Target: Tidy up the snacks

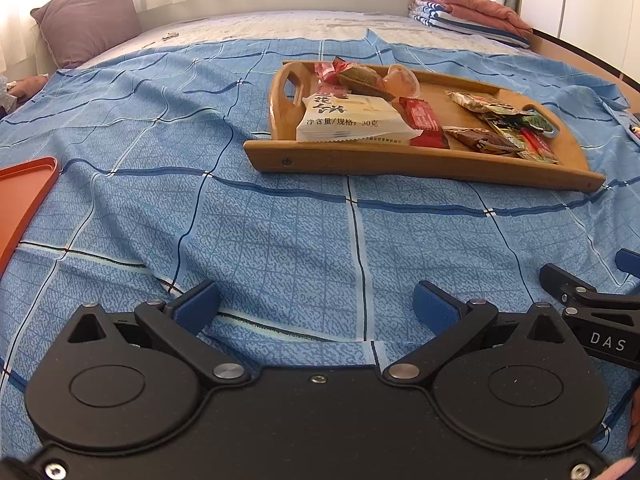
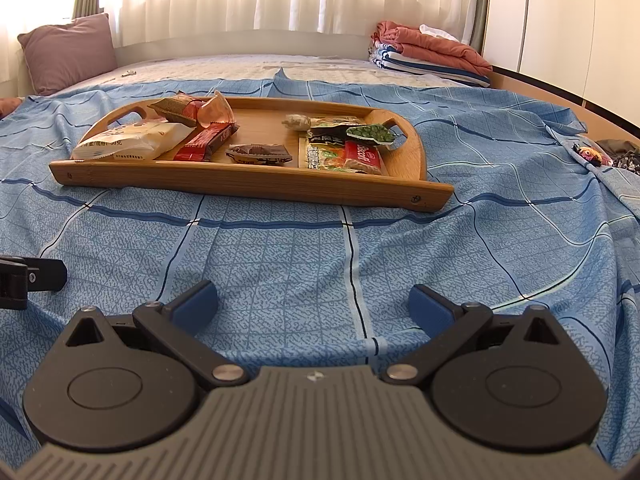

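Presently both my claws hang low over the blue checked bedsheet, side by side and well short of the wooden tray. My left claw stands wide open with nothing between its blue pads; my right claw likewise, spread and empty. All the snacks in view lie on the tray: a white packet and a red bar toward its left end, a brown-wrapped piece at mid-tray, green packets toward the right. An orange tray shows only its corner at my left; its contents are out of view.

Judgement: this arrangement fits either snacks awaiting sorting out of the wooden tray, or snacks gathered into it. The frames do not settle which, so I prescribe no move.
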